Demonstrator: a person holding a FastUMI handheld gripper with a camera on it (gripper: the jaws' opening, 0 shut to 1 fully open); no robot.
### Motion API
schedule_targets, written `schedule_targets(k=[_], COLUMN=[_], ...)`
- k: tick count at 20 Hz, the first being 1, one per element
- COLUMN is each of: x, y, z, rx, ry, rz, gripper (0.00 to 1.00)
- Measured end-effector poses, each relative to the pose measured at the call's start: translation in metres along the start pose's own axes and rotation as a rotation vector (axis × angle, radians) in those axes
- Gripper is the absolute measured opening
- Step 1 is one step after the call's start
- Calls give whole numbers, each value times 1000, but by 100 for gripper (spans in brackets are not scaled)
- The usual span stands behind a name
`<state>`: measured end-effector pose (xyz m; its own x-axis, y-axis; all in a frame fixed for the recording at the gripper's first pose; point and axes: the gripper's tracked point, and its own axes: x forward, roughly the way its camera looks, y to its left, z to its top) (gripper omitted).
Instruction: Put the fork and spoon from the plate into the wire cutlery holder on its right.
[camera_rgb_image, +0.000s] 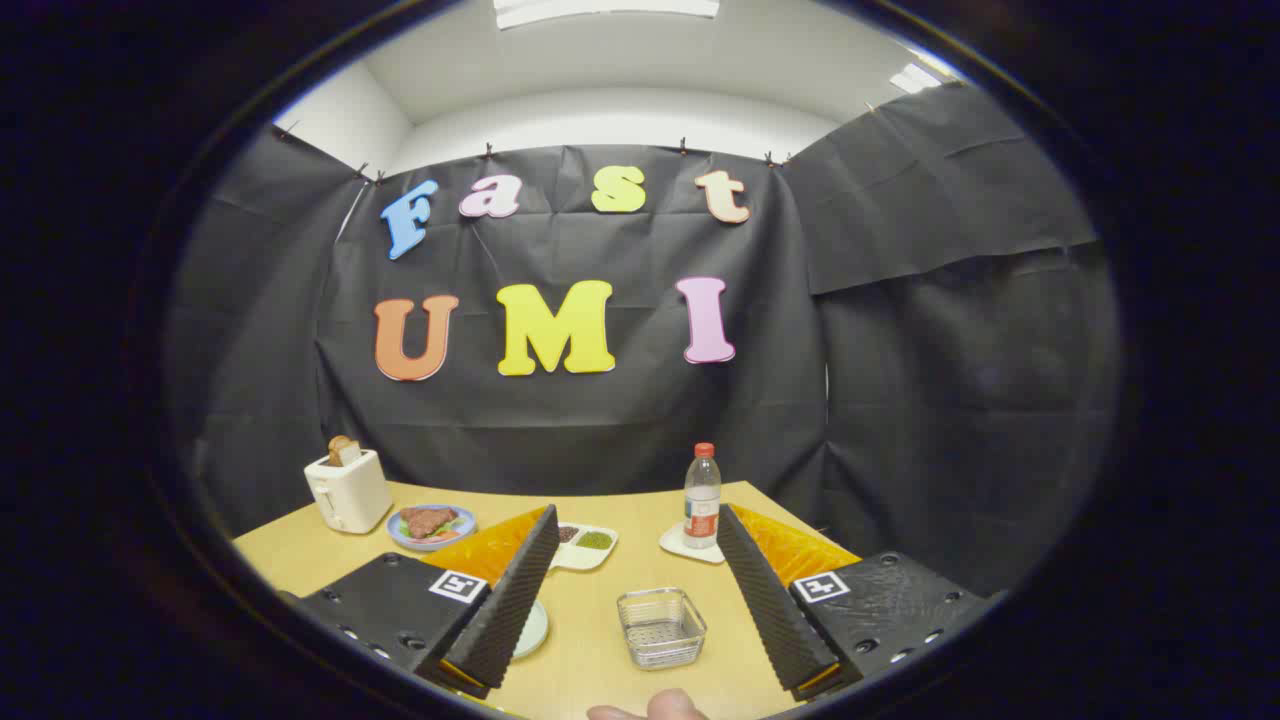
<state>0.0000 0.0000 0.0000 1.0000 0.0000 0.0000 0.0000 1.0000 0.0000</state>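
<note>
Wire holder: the wire cutlery holder (661, 627) sits between my fingers, just ahead, on the wooden surface (640, 520).
Claw: my claw (632, 655) is spread wide, gripping nothing.
Plate: plate (530, 630) edge peeks from behind my left finger, left of the holder; fork and spoon hidden, so I can't judge their axis.
Around: toaster (347, 488), food plate (431, 524), sauce tray (583, 545), bottle (702, 496) beyond, well clear.
Obstruction: I judge none; swing left first.
</note>
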Motion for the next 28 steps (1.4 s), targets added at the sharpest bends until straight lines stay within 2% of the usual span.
schedule_targets(k=[22, 28], x=[-13, -20], y=[14, 73], z=[-1, -47], rx=[-11, -74], ry=[35, 197], rz=[47, 163], gripper=[95, 95])
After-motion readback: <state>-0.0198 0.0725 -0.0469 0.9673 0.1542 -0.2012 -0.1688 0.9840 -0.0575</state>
